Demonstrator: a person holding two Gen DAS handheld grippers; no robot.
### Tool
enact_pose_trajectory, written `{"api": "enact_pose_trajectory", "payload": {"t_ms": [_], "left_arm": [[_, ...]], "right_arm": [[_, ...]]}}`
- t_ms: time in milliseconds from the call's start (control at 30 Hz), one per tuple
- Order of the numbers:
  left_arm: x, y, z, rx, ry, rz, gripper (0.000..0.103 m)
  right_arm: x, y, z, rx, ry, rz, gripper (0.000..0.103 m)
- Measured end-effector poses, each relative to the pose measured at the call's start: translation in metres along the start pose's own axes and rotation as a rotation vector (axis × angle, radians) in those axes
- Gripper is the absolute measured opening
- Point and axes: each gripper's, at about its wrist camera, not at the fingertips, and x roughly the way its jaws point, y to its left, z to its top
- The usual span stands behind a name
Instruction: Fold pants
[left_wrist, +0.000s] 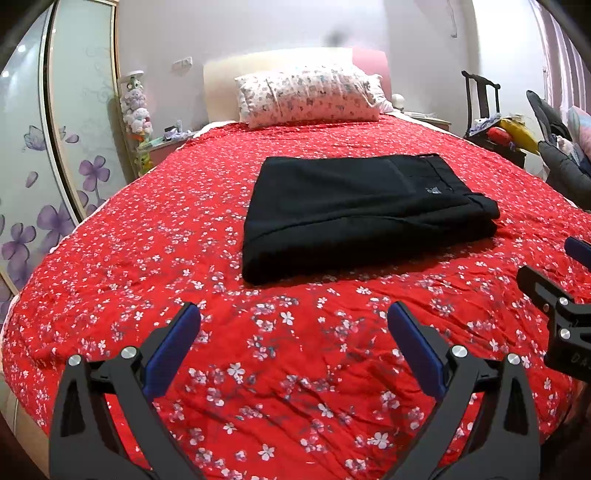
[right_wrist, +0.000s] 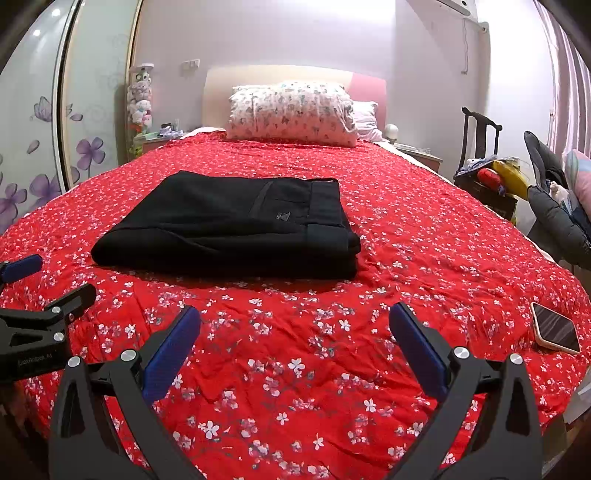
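Pants (left_wrist: 354, 214) were seen lying folded into a compact black stack on the red bedspread (left_wrist: 295, 369), long axis crosswise, ahead of both tongs. Left gripper (left_wrist: 293, 347) and right gripper (right_wrist: 295, 347) were held spread wide, empty, about equally near.

Bright, sharp — fisheye-bent, dark-cornered edges

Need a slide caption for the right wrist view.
Folded black pants on red bedspread; right gripper open, empty.
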Motion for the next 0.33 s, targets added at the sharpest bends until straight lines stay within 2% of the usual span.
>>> {"api": "enact_pose_trajectory", "payload": {"t_ms": [333], "left_arm": [[0.0017, 0.0001, 0.0024, 0.031, 0.014, -0.043, 0.101]], "right_arm": [[0.0029, -0.004, -0.0013, -0.004, 0.006, 0.005, 0.102]]}}
